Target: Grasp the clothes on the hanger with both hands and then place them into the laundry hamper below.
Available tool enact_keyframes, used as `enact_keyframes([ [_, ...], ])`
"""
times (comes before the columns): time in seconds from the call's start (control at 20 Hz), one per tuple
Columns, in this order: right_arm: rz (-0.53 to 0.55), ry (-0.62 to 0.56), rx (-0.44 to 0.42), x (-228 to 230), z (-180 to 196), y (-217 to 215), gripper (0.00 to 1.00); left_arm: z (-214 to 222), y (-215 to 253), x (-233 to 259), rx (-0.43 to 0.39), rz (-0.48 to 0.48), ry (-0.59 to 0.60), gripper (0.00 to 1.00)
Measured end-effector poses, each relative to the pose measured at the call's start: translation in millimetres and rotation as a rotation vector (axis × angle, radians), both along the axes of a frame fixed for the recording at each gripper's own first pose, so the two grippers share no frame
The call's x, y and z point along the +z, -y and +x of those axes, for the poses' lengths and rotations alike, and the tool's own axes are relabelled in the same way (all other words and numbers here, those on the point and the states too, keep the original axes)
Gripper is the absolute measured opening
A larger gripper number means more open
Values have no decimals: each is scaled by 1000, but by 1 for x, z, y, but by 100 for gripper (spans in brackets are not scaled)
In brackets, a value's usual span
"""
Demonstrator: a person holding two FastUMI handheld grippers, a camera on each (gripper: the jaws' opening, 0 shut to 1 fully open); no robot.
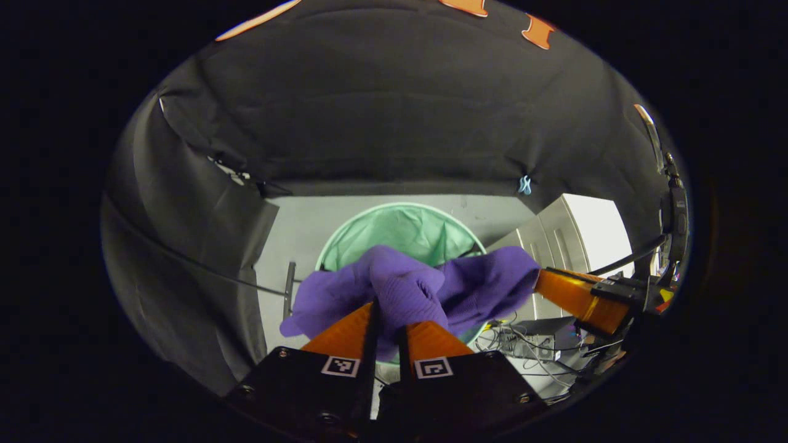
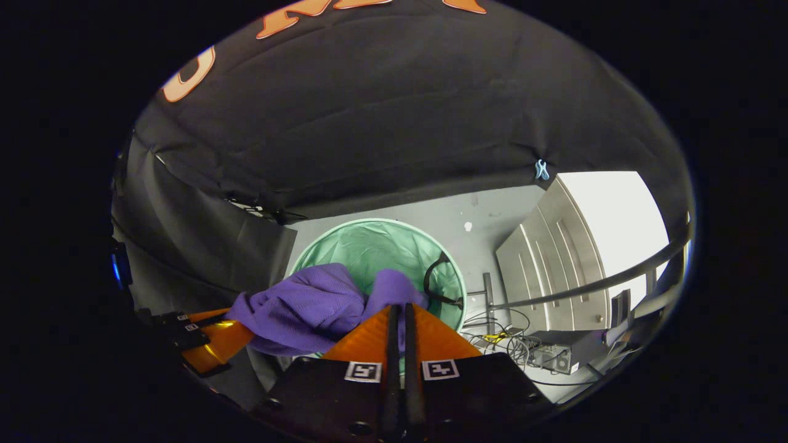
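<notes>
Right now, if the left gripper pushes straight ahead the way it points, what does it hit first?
Beyond the purple garment that the left gripper already pinches, the line seems to run into the open mouth of the green hamper below. Depth is hard to judge, so the far rim may be what it meets.

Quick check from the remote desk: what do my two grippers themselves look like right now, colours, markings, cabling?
Both match. The left gripper has two flat orange wedge-shaped fingers on black blocks with screws, each block carrying a small black-and-white square marker. The right gripper has the same orange fingers, black inner edges, and markers. In the left gripper view, a black cable runs behind the right gripper.
</notes>
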State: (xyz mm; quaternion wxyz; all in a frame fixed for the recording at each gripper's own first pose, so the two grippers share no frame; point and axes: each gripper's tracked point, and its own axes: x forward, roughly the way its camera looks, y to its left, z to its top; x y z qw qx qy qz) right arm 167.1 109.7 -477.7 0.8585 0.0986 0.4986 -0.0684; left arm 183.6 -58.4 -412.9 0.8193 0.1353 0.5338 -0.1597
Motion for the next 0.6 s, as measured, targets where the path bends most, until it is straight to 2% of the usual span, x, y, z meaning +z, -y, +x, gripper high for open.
enact_keyframes([
  [0.05, -5, 3, -2, 1, 0, 2, 22, 1, -4, -3, 2, 3, 8, 24],
  [0.2, -31, 19, 5, 14, -5, 8, 62, 4, -4, 1, -1, -4, 28, 70],
  [0.3, -31, 31, 6, 22, -11, 9, 70, 5, -3, 9, 3, -15, 47, 100],
  [0.4, -37, 54, 3, 34, -16, 6, 80, 6, -6, 16, 8, -19, 68, 97],
  [0.45, -37, 67, 1, 41, -18, 5, 100, 8, -7, 21, 13, -24, 87, 97],
  [0.6, -53, 113, -3, 66, -27, 11, 99, 5, 0, 45, 14, -53, 131, 100],
])
